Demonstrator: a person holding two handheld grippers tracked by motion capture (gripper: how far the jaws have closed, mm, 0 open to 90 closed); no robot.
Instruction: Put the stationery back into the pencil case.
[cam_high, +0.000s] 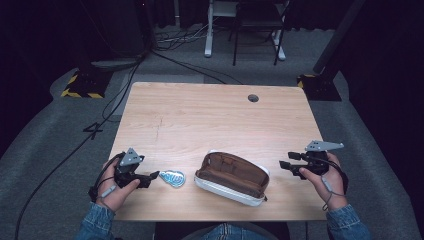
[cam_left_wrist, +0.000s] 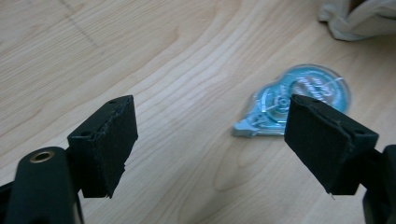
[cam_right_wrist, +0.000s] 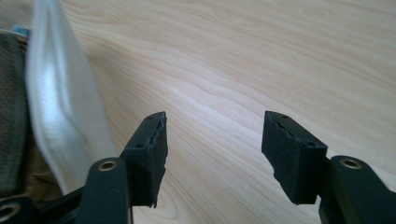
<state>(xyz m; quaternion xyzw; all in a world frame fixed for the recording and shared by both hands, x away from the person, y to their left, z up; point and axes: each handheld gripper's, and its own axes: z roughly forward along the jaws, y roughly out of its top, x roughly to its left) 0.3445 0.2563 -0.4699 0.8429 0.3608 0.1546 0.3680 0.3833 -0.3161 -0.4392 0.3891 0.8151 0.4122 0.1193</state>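
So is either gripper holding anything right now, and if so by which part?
Nothing is held. The left gripper stands open just short of the blue translucent tape dispenser; the right gripper is open beside the white, brown-lined pouch.

A wooden table (cam_high: 215, 120) holds an open pouch (cam_high: 232, 177) and a blue tape dispenser (cam_high: 172, 178) just beside the left gripper (cam_high: 155, 175); the right gripper (cam_high: 282, 164) hovers near the pouch.
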